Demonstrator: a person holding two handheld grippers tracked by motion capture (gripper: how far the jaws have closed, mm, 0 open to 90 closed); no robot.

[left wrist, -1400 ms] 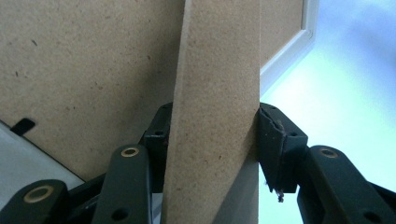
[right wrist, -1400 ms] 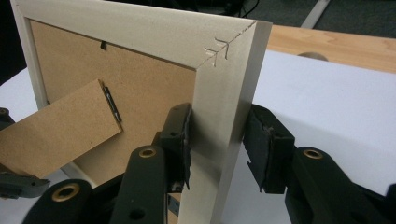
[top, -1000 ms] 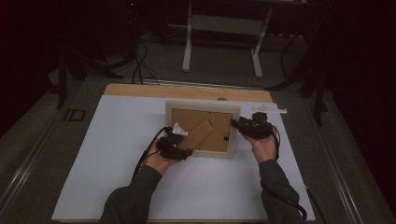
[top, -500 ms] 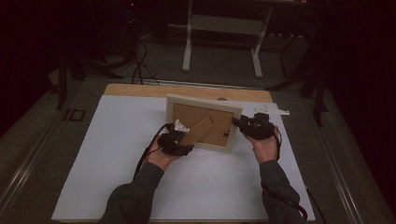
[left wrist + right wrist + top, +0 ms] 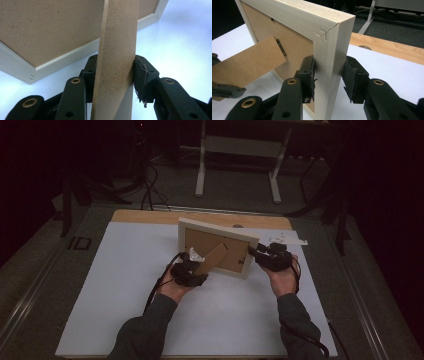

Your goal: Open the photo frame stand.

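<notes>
While the picture frame (image 5: pixel 218 248) had been lying nearly flat a moment before, it now stood tipped up on the white mat (image 5: pixel 115 285), near the middle of the high view. Its brown back faced the person. That was the big change: the frame had been lifted from lying down to almost standing.

The left gripper (image 5: pixel 192 272) sat just below and left of the frame in the high view. In the left gripper view its jaws were closed tight on the brown stand leg (image 5: pixel 117 57), one jaw on each side of it. The leg stuck out from the back of the frame, toward the lower left.

The right gripper (image 5: pixel 267 257) was at the right edge of the frame. In the right gripper view its jaws pinched the pale wooden side of the frame, just under the top corner.

This probably meant the job was close to done. The leg looked pulled out, and the frame was nearly up. It likely still had to be set down so it could rest on its leg alone.
</notes>
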